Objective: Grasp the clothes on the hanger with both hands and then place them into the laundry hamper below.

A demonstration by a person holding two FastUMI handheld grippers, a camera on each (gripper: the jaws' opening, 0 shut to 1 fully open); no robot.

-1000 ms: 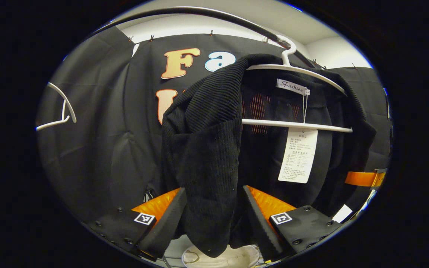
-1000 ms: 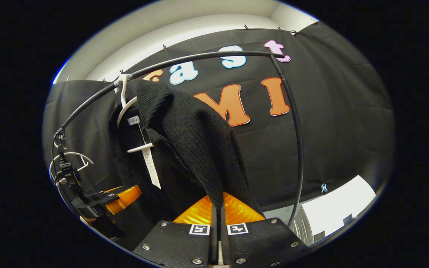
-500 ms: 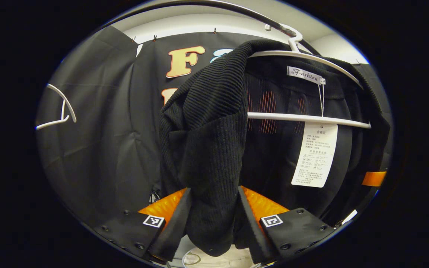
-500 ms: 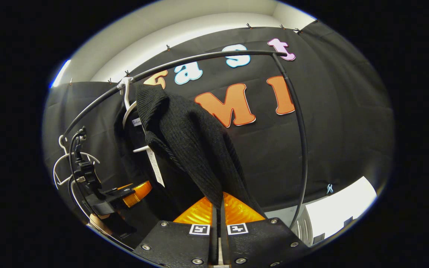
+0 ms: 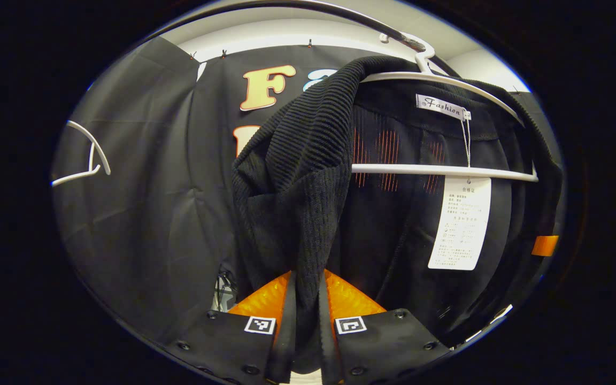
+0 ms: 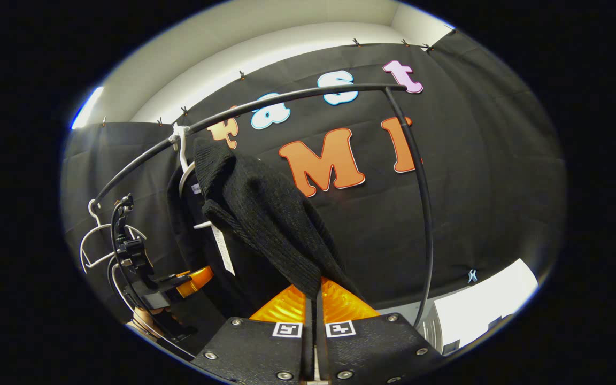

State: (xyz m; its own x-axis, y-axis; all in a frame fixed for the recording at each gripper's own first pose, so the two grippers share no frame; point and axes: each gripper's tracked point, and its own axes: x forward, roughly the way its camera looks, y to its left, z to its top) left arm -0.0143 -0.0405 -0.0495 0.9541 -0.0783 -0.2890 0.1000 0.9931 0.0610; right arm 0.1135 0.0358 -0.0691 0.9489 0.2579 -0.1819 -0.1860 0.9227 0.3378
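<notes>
A black knit garment (image 5: 308, 176) hangs on a white hanger (image 5: 441, 171) from a black rail (image 5: 340, 10), with a paper tag (image 5: 460, 222) dangling inside it. My left gripper (image 5: 307, 299) is shut on the garment's left front edge. In the right gripper view the same garment (image 6: 265, 219) drapes down from its hanger (image 6: 185, 166), and my right gripper (image 6: 312, 305) is shut on its right side. The left gripper (image 6: 190, 280) and the hand holding it appear low at the left there.
An empty white hanger (image 5: 86, 160) hangs at the far left, seen again as an empty hanger (image 6: 102, 240) on the rail (image 6: 286, 101). The rail's upright post (image 6: 425, 214) stands just right of the garment. A pale floor patch (image 6: 479, 305) lies low right.
My left gripper's fingers have come together onto the garment's front edge, from wide apart around it. The right gripper has stayed shut on the cloth, drawing back slightly.
</notes>
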